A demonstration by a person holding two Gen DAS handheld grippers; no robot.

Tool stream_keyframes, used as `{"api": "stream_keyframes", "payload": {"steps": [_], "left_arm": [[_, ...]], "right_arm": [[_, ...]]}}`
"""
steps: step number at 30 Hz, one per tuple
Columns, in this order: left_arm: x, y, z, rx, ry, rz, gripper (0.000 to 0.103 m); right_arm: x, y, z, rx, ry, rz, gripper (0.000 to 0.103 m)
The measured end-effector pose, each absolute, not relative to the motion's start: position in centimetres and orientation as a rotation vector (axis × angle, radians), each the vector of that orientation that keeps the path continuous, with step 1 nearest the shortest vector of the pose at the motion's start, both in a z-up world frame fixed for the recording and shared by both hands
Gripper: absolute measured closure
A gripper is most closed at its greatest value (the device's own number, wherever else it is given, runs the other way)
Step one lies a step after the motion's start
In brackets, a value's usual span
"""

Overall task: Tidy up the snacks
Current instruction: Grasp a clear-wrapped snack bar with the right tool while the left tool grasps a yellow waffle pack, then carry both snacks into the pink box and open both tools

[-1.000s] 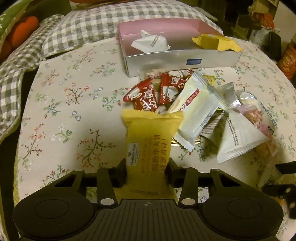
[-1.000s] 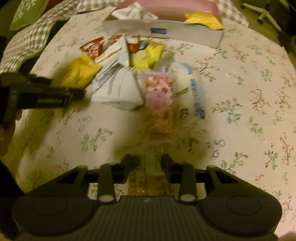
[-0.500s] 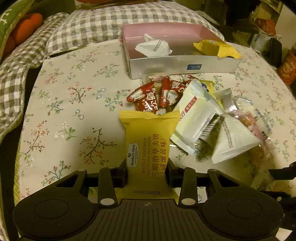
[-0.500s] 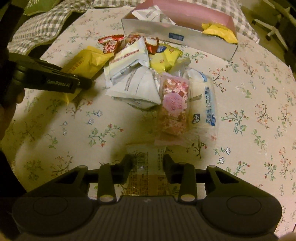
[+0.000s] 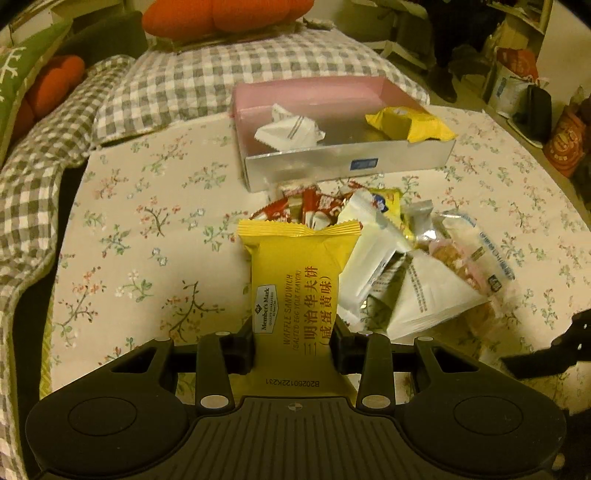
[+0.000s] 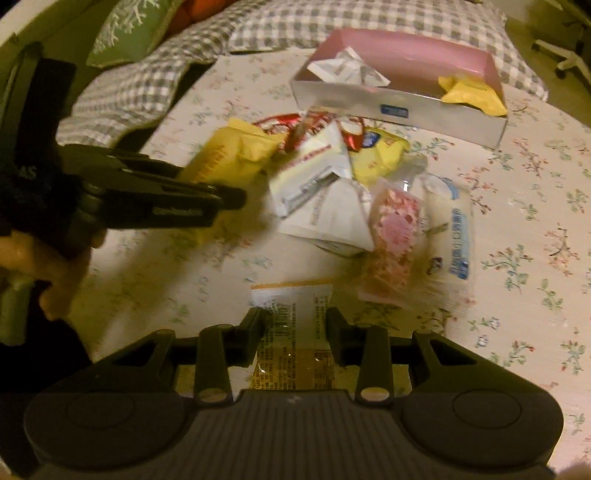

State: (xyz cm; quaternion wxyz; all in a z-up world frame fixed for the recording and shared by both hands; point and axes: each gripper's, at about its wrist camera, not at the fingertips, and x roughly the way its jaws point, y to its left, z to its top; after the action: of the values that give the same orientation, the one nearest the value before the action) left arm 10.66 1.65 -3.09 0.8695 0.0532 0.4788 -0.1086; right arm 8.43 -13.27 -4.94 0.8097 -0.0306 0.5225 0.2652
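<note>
Snack pile (image 5: 388, 258) lies before the box (image 5: 343, 166); two packets (image 5: 291, 129) inside

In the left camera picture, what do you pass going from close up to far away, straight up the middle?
Left hand-held gripper → yellow waffle packet it grips → red candy wrappers → silver and pink box → checked cushion → orange pillow.

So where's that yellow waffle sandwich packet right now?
In the left wrist view, the yellow waffle sandwich packet is clamped in the left tongs, at the left edge of the snack pile, on the near side of the pink box.
</note>
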Motion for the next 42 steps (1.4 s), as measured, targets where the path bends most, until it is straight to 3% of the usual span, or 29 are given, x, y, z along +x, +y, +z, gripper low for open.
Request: {"api": "stream_keyframes", "payload": {"steps": [25,42], "left_arm": [[11.3,0.5,-0.6,0.096,0.924,-0.235,0.067],[18.6,-0.1,0.4,0.018,0.917,-0.226,0.067]], "right_arm": [[11.6,-16.0,-1.5,0.103,0.964,0.489,0.069],[18.2,-17.6,-0.6,0.148,0.928,0.329,0.069]]}}
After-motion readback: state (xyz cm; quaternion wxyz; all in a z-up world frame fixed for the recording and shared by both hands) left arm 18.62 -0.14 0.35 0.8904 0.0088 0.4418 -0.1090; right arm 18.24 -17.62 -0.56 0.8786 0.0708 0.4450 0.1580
